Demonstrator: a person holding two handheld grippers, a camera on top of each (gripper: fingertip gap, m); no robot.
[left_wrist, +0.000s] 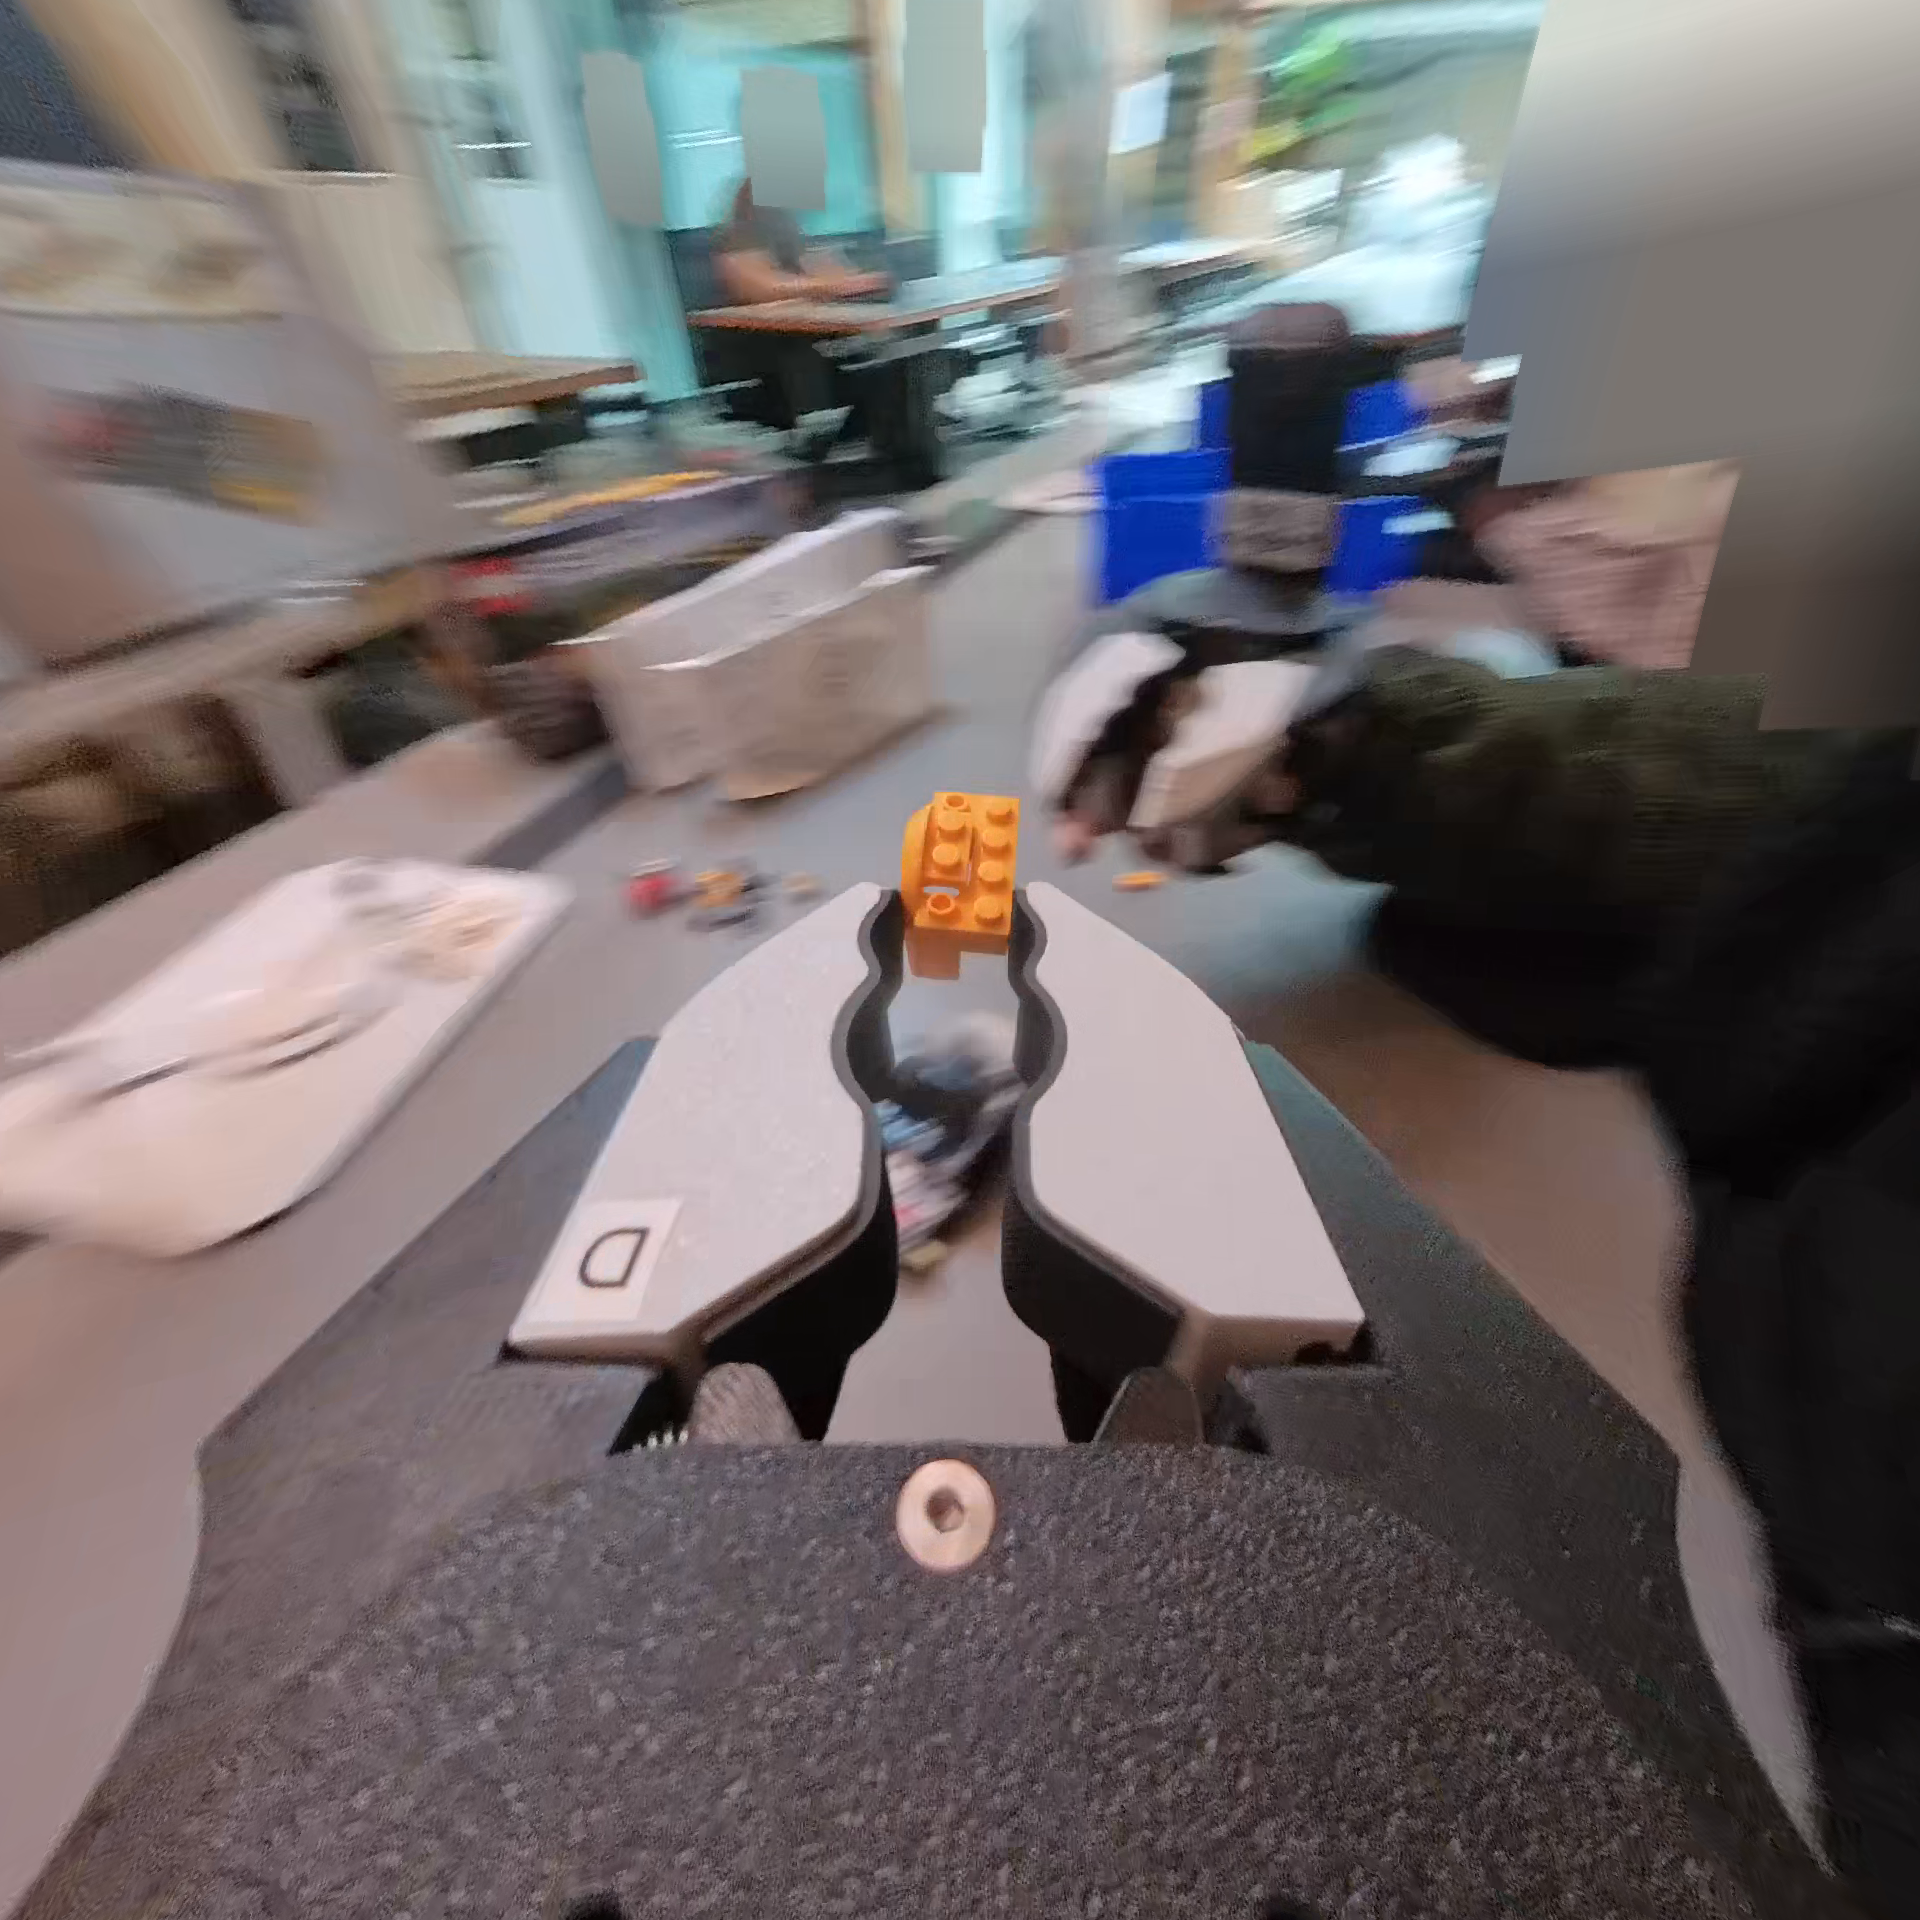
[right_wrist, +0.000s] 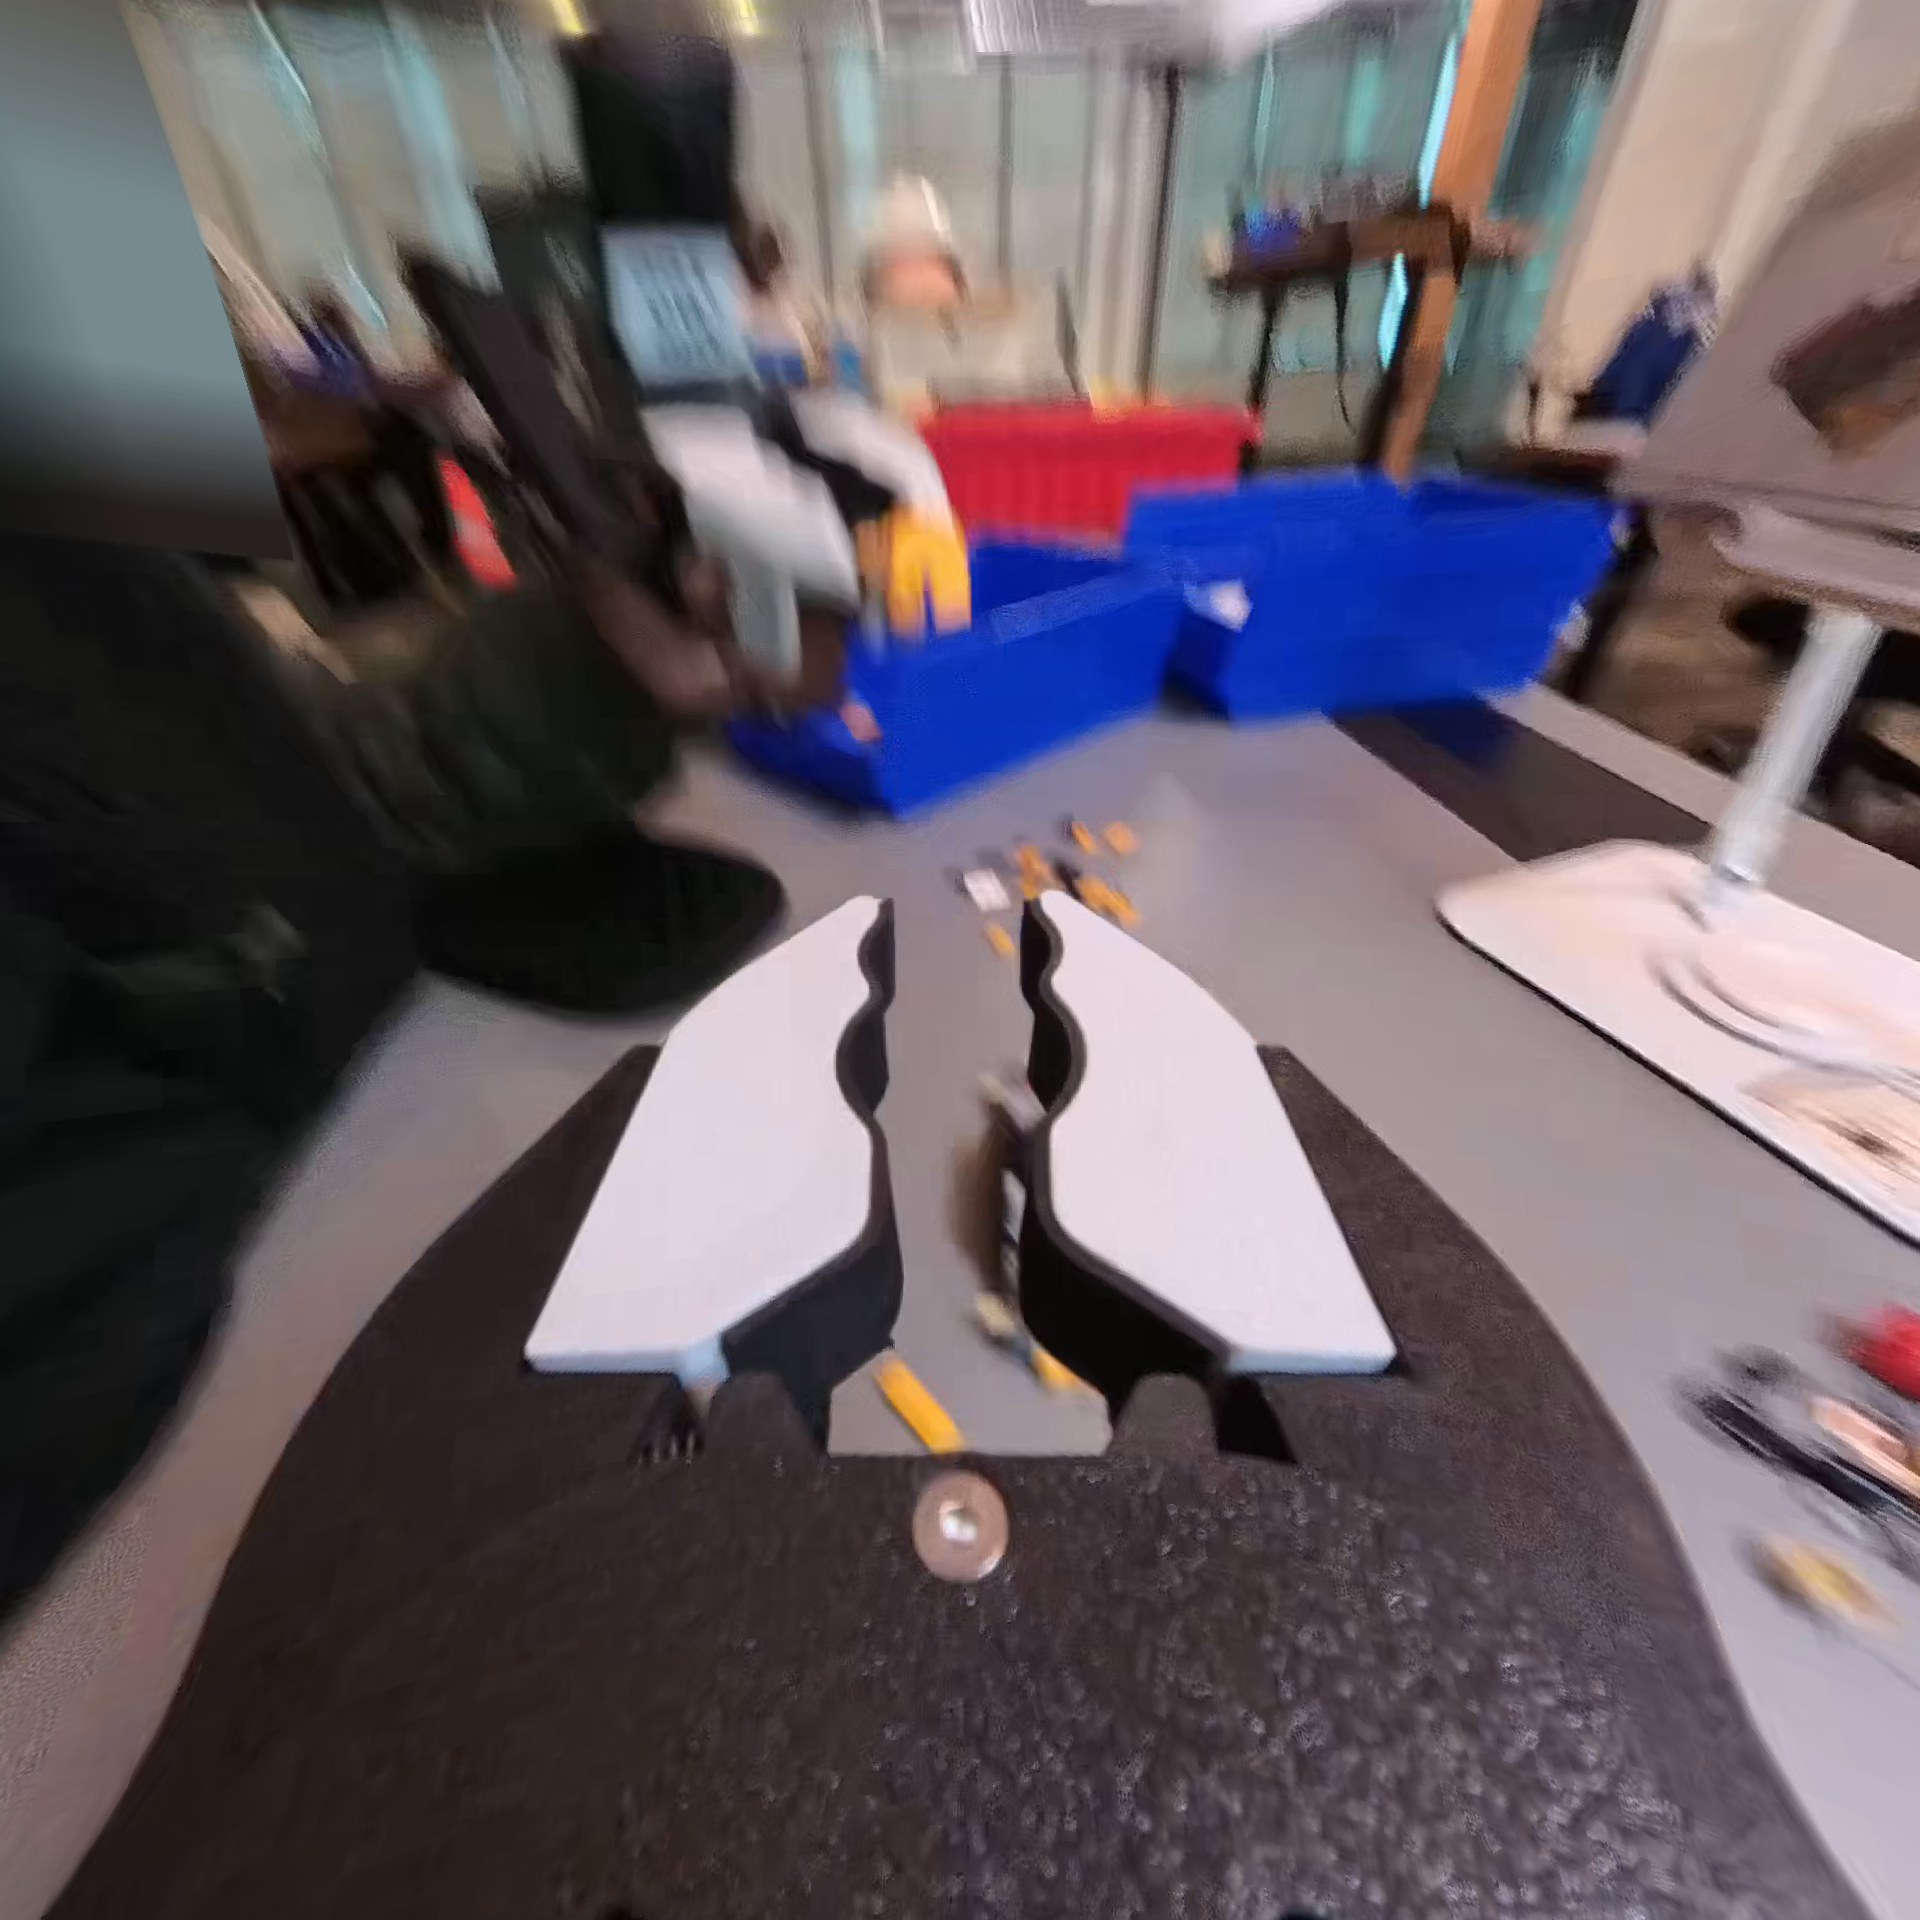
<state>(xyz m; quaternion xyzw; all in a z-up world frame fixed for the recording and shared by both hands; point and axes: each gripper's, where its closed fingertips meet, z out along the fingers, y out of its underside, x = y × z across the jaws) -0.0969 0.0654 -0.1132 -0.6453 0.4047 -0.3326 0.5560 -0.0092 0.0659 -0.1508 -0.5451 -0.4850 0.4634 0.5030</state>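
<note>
My left gripper (left_wrist: 951, 914) is shut on an orange studded brick piece (left_wrist: 961, 873), held by its lower end between the fingertips and lifted above the grey table (left_wrist: 436, 1039). The same piece shows blurred in the right wrist view (right_wrist: 920, 577), in the left gripper's white fingers. My right gripper (right_wrist: 956, 925) is open with nothing between its fingers, above the table and just short of a scatter of small orange and dark pieces (right_wrist: 1060, 883). It also shows blurred in the left wrist view (left_wrist: 1164, 748), held by a hand in a dark green sleeve (left_wrist: 1538, 810).
Blue bins (right_wrist: 1018, 686) and a red bin (right_wrist: 1081, 457) stand at the table's far side. A white base with a pole (right_wrist: 1621, 935) is on the right. A cardboard box (left_wrist: 779, 665) and a white sheet (left_wrist: 270, 1018) lie to the left. Loose bricks (left_wrist: 717, 894) lie mid-table. One gripper's finger ends stand about 11 cm off the other's.
</note>
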